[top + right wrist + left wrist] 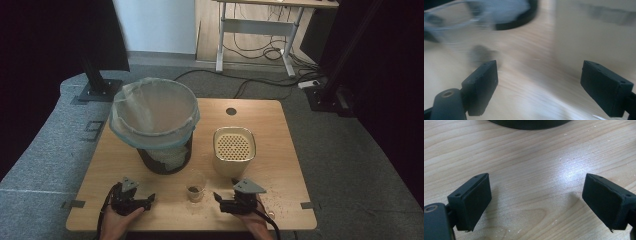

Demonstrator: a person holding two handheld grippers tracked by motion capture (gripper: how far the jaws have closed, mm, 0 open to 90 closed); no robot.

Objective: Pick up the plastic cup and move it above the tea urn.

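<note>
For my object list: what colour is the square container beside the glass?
Pale cream-yellow, with a dotted perforated top; the container shows best in the high view, behind the glass.

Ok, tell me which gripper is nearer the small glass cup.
Right. The right gripper sits just right of the glass cup; the left gripper lies farther off on its left.

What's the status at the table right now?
Left gripper open, empty. Right gripper open, empty. Small clear glass cup upright between them, untouched. Nothing blocking.
</note>
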